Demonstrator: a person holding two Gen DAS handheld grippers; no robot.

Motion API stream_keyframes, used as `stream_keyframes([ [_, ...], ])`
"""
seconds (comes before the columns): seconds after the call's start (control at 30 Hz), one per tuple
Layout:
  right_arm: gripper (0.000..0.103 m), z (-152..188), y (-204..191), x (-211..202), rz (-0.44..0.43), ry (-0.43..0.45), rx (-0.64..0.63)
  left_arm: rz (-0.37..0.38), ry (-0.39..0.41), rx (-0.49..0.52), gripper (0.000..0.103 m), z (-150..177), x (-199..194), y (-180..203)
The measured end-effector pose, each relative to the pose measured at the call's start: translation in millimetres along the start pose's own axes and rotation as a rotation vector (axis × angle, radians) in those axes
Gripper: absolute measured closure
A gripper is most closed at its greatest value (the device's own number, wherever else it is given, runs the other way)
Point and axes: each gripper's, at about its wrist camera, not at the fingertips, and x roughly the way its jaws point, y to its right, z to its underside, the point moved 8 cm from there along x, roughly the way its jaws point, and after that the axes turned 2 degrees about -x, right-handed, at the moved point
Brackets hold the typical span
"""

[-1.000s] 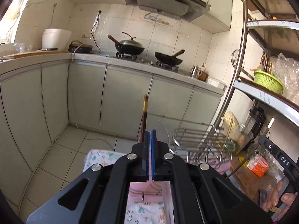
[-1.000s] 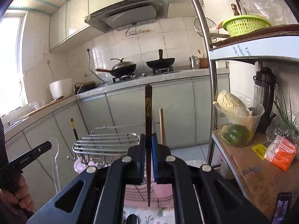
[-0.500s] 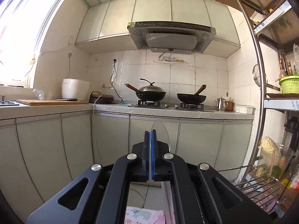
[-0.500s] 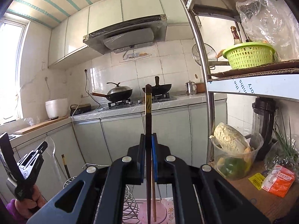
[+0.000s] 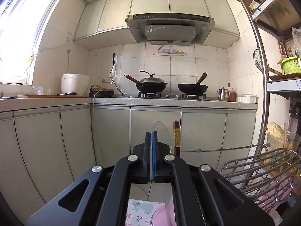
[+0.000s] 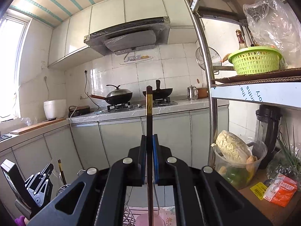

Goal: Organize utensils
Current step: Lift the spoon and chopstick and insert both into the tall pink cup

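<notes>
Chopstick (image 6: 149, 116) upright in right gripper (image 6: 149, 141) | clear spoon (image 5: 161, 137) in left gripper (image 5: 152, 141)

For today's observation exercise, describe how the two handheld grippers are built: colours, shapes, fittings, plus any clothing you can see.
Both the left gripper and right gripper are matte black, with angular linkage arms that have cut-out slots and round silver pivot bolts. Their fingers are flat plates with blue pads on the inner faces. No cables show. A purple sleeve peeks out beside the left gripper's handle.
</notes>
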Motion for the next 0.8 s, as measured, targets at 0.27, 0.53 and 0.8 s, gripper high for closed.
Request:
stream_keyframes([
  [0.27,0.097,49,6,11,0.01,-0.121,0.015,0.026,-0.052,-0.001,0.103,19,-8,2],
  [0.53,0.097,97,7,15,0.005,-0.245,0.019,0.076,-0.153,-0.05,0.103,36,-13,-1],
  [0.8,0.094,114,-2,17,-0.015,-0.321,-0.012,0.115,-0.262,-0.08,0.093,42,-18,0],
])
